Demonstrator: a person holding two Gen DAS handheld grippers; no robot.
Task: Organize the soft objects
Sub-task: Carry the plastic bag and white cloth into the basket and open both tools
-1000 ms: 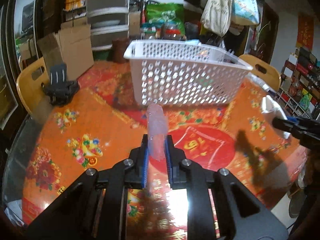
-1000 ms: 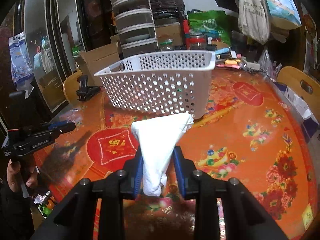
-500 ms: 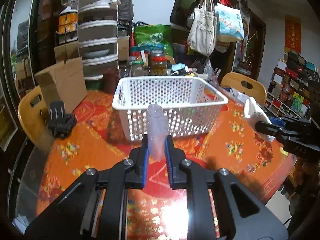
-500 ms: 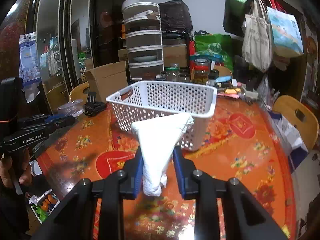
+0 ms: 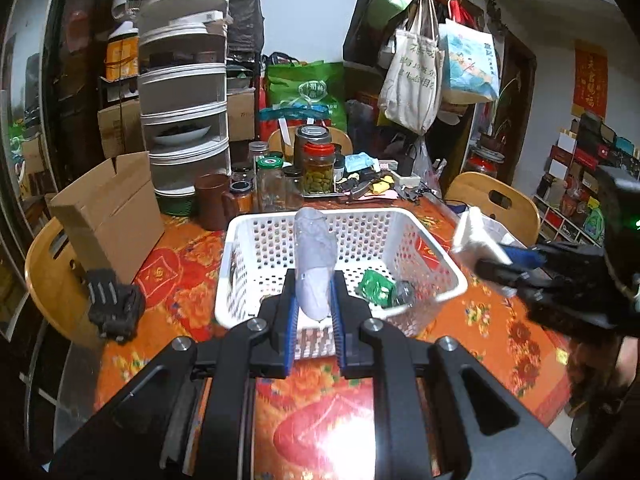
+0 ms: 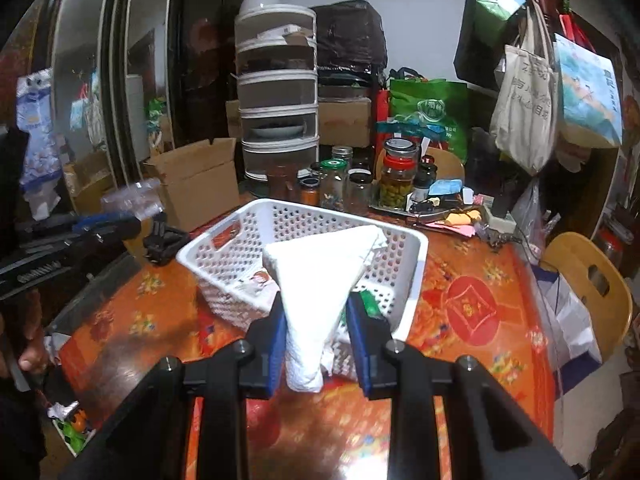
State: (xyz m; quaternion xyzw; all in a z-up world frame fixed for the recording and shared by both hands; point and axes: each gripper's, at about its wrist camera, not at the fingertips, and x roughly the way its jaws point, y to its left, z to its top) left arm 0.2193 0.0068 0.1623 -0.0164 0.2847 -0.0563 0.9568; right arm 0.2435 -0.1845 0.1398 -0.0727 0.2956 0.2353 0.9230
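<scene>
My left gripper is shut on a soft translucent plastic bag, held upright above the near edge of the white perforated basket. A green packet and a dark wrapper lie in the basket. My right gripper is shut on a folded white cloth, held above the near side of the same basket. In the left wrist view the right gripper and its cloth hover at the basket's right rim. In the right wrist view the left gripper shows at the left.
The basket stands on a round table with an orange and red cloth. Behind it are glass jars, a brown mug, a cardboard box and a stacked white food cover. A black clamp lies at the left. Wooden chairs ring the table.
Both grippers have risen and moved toward the basket with their loads. I now look down into the basket instead of at its side wall.
</scene>
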